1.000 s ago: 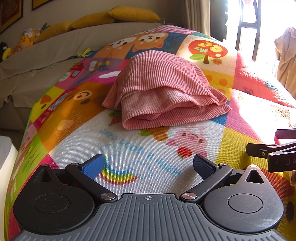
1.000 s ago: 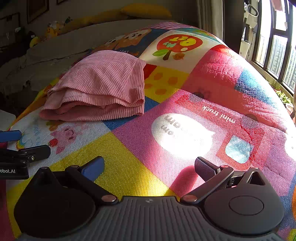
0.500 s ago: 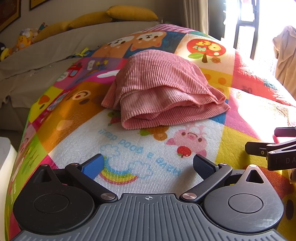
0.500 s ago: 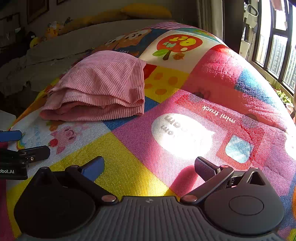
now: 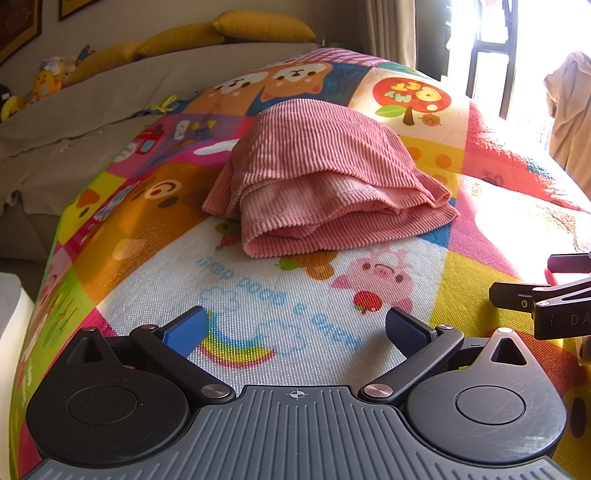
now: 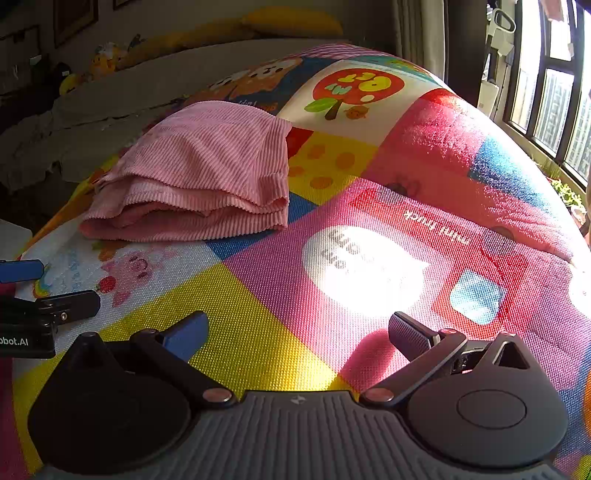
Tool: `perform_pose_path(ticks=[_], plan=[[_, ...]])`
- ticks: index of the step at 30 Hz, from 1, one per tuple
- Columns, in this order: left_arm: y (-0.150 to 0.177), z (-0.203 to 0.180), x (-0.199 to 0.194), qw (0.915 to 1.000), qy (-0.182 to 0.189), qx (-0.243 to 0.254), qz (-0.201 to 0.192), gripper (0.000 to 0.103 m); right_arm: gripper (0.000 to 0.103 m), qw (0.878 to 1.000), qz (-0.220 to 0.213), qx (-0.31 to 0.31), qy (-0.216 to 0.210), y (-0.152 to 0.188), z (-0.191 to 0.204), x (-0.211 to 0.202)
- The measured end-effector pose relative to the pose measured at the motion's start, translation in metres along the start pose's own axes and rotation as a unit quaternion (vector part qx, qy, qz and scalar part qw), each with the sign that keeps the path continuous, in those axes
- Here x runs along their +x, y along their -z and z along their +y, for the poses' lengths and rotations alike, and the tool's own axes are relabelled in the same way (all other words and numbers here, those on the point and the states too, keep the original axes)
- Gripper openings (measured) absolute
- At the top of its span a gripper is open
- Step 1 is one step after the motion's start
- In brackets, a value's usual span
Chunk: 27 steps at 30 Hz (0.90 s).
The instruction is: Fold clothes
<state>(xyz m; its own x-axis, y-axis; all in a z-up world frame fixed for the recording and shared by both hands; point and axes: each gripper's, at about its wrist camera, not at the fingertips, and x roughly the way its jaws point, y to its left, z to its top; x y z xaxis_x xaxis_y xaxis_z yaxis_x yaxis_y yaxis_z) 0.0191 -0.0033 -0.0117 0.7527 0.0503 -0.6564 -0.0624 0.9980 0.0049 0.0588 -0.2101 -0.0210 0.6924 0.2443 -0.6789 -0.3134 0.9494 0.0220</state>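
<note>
1. A pink ribbed garment (image 5: 325, 184) lies folded in a layered bundle on the cartoon-print play mat (image 5: 280, 295), ahead of the left tool (image 5: 295, 326) and ahead and to the left of the right tool (image 6: 299, 334); neither tool touches it.

2. Over the last second almost nothing has changed: the bundle keeps the same shape and the same spot on the mat, and both views show only a slight drift of the cameras. The layers have not sprung open since they were let go.

3. The left tool hovers low over the white rainbow panel of the mat with its jaws spread wide and nothing between them. The right tool sits just beside it, to its right, over the yellow and pink panels, equally wide and empty. Each shows at the edge of the other's view.

4. That stillness suggests the fold on this garment is finished, or at a pause between folds. The stack is thick and its near edges are a little uneven, so one more tidy-up or a move to a pile may remain; which comes next cannot be told from here.

5. Farther out, beyond the mat, a grey-covered sofa (image 5: 110, 110) carries yellow cushions (image 5: 262, 26) and small plush toys (image 5: 48, 79). To the right, strong sun comes through a window (image 6: 546, 81) and washes out part of the mat.
</note>
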Motion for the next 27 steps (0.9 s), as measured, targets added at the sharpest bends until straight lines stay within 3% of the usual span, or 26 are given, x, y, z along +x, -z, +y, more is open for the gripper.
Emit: perform_pose_path(ticks=[27], plan=[[0.0010,0.0000,-0.0014,1.0000,0.002,-0.001,-0.001,0.103,0.103,1.000,0.001,-0.003,-0.001,-0.0001,-0.0007,0.0000]])
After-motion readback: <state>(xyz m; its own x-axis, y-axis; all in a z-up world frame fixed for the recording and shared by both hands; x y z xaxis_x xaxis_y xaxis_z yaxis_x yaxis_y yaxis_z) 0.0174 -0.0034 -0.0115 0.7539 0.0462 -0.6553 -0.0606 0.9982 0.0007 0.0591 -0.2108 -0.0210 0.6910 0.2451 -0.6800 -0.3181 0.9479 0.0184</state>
